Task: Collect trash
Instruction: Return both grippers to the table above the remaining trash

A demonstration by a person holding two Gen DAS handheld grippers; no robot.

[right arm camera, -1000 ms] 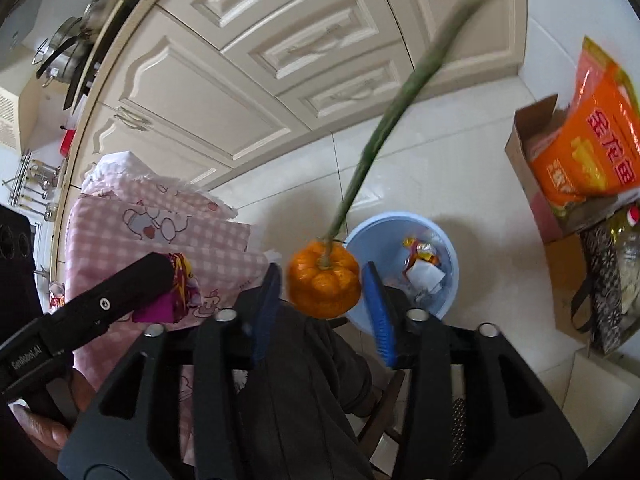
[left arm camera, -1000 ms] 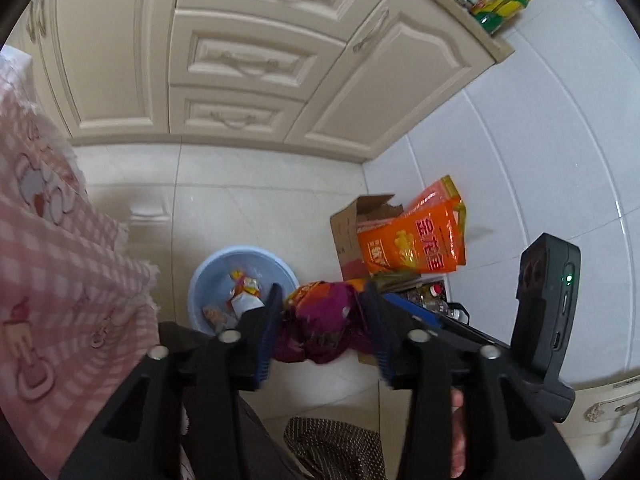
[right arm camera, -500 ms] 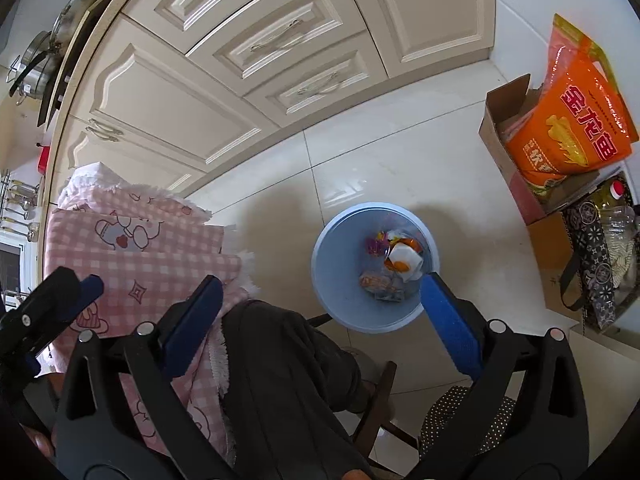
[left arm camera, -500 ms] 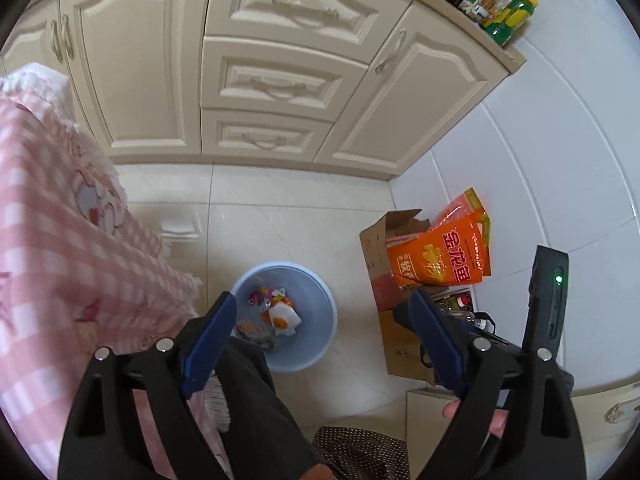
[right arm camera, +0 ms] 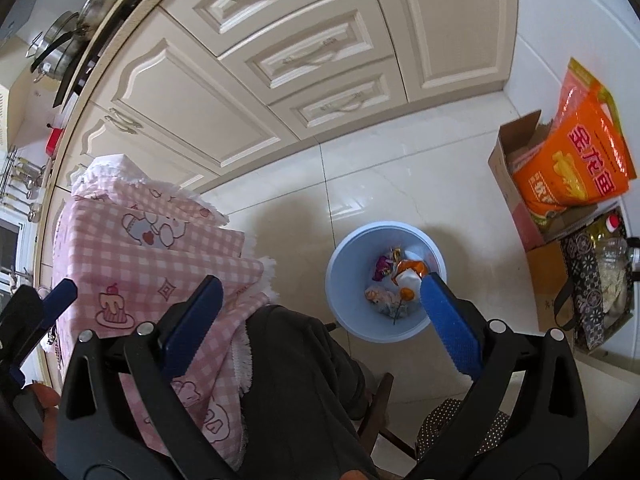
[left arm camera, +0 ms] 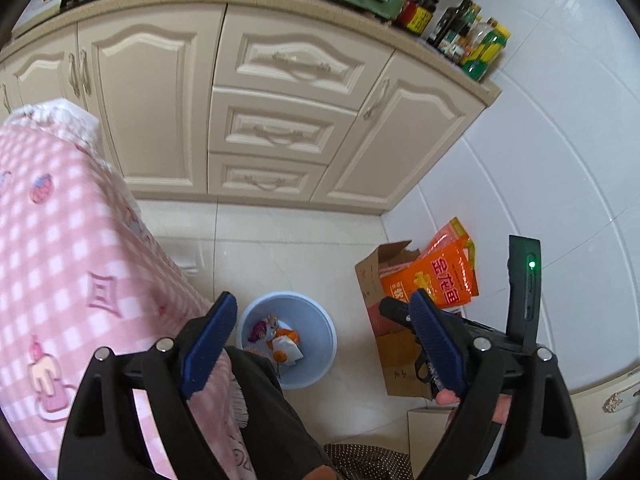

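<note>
A light blue bin (left arm camera: 316, 320) (right arm camera: 344, 256) stands on the tiled floor and holds several pieces of trash (left arm camera: 280, 340) (right arm camera: 394, 284), among them an orange piece and a purple wrapper. My left gripper (left arm camera: 320, 344) is open and empty, high above the bin. My right gripper (right arm camera: 320, 312) is open and empty too, also above the bin. The right gripper's body shows at the right of the left wrist view (left arm camera: 524, 292); the left gripper's blue finger shows at the left edge of the right wrist view (right arm camera: 60, 296).
A table with a pink checked cloth (left arm camera: 60, 260) (right arm camera: 132, 240) is on the left. My dark trouser leg (right arm camera: 300, 380) lies below the grippers. A cardboard box with an orange bag (left arm camera: 432, 276) (right arm camera: 576, 164) stands by the white tiled wall. Cream cabinets (left arm camera: 260, 120) run along the back.
One second ago the left gripper held a purple wrapper and the right an orange pumpkin-like piece with a green stem. Both opened, the pieces dropped into the bin, and both grippers rose.
</note>
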